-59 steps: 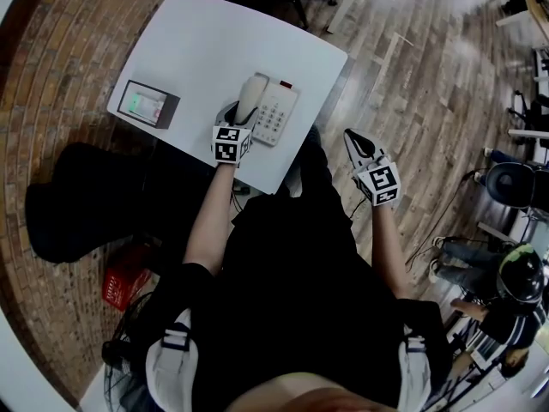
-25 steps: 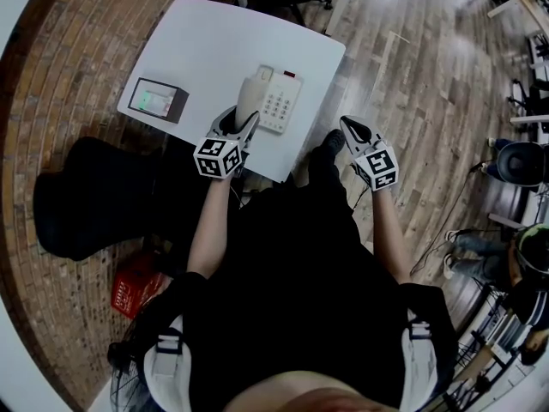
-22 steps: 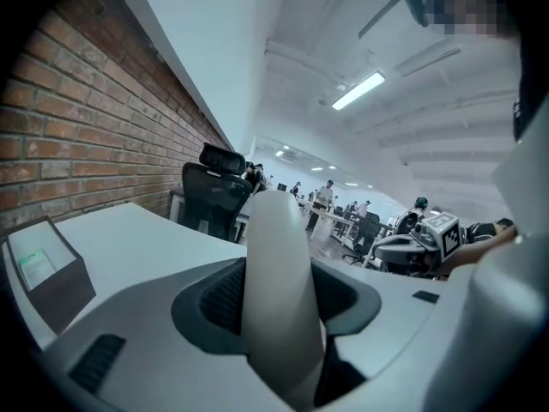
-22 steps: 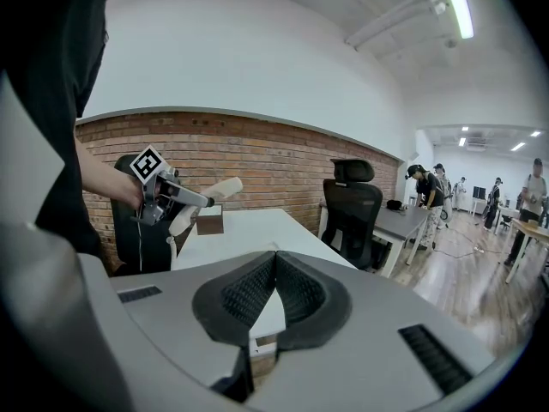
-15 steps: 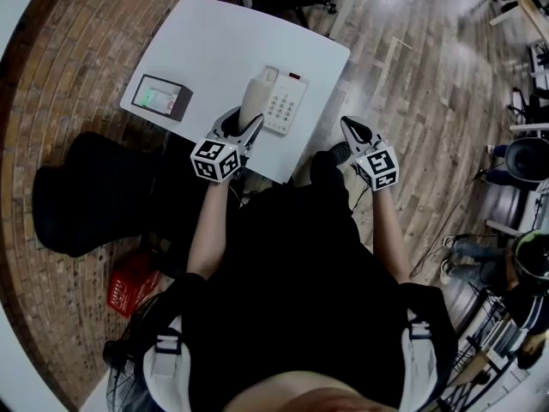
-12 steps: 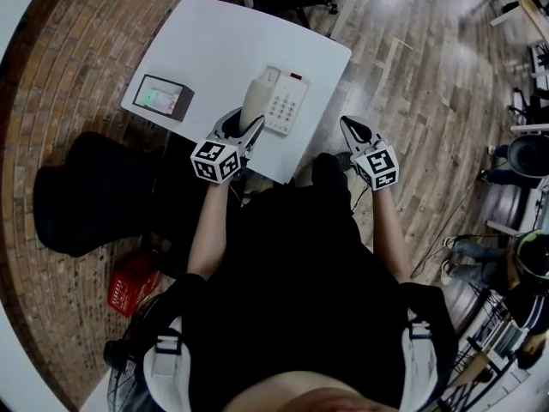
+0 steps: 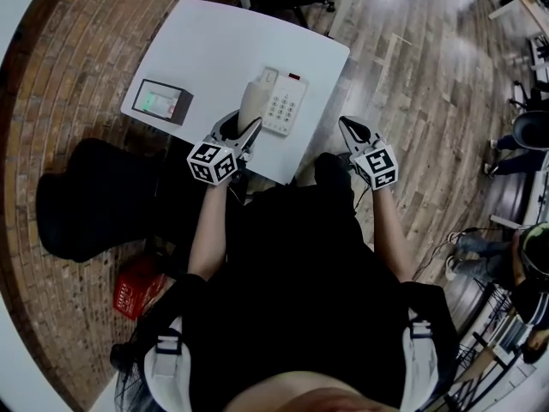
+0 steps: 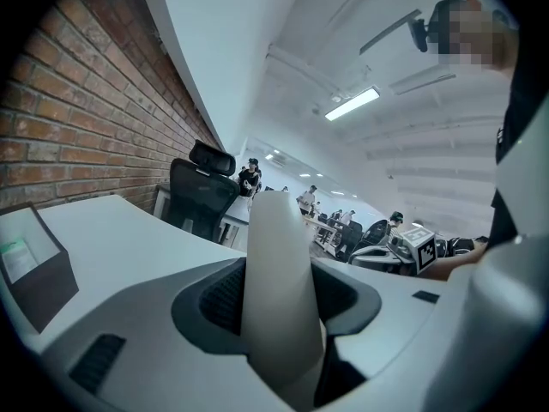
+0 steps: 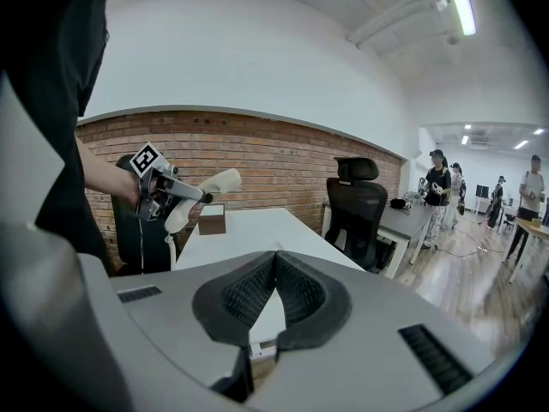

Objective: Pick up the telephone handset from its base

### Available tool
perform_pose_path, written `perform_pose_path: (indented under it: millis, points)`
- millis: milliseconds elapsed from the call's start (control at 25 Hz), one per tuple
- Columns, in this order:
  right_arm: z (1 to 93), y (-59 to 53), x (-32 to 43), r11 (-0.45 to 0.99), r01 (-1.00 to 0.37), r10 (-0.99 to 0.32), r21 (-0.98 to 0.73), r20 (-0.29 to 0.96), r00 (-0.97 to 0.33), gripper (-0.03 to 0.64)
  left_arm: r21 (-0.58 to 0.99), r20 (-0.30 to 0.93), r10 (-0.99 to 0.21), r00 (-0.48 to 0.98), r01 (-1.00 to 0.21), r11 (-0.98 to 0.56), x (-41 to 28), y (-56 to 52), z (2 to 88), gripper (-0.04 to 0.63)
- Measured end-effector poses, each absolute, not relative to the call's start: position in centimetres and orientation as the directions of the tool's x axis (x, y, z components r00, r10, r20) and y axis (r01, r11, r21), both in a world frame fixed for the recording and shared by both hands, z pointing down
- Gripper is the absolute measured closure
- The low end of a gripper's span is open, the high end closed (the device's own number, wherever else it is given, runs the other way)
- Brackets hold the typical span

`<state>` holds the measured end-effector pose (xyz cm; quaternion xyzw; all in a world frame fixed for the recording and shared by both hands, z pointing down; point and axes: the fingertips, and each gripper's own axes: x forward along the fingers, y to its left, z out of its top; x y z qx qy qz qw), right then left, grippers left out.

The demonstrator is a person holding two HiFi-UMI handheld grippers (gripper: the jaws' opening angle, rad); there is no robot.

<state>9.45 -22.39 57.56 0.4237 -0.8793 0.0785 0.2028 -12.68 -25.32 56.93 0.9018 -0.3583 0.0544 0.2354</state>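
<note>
**Head view:** The left gripper (image 7: 243, 121) grasps the near end of the handset (image 7: 251, 101). The handset lies over the left side of the base (image 7: 285, 106), on the table (image 7: 214, 50).

**Left gripper view:** Both pads press the handset.

**Right gripper view:** The right gripper (image 9: 273, 286) is clenched on nothing, right of the table. The handset appears tilted upward.

**Step in hand:** Lift. The next move probably calls for a straight raise clear of the base, with a firm grip.

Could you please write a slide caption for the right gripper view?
Right gripper shut and empty; beyond it, the left gripper clamps the cream handset.
</note>
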Motion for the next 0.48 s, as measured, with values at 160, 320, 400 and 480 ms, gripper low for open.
perform_pose_path:
  millis: [160, 320, 400, 480]
  points:
    - [57.26, -22.3, 9.38, 0.628, -0.778, -0.708, 0.021, 0.431, -0.56, 0.618, 0.392, 0.263, -0.619, 0.74, -0.669, -0.632, -12.44, -25.44, 56.85, 0.379]
    - [57.28, -22.52, 9.48, 0.629, -0.777, -0.709, 0.025, 0.431, -0.559, 0.618, 0.388, 0.268, -0.616, 0.741, -0.668, -0.635, -12.35, -25.55, 56.74, 0.379]
    - [57.36, -22.61, 9.51, 0.629, -0.776, -0.709, 0.03, 0.43, -0.559, 0.618, 0.388, 0.267, -0.616, 0.741, -0.667, -0.636, -12.33, -25.59, 56.69, 0.379]
    - [57.59, -22.69, 9.71, 0.63, -0.776, -0.71, 0.034, 0.43, -0.557, 0.618, 0.386, 0.267, -0.615, 0.742, -0.668, -0.637, -12.25, -25.67, 56.66, 0.378]
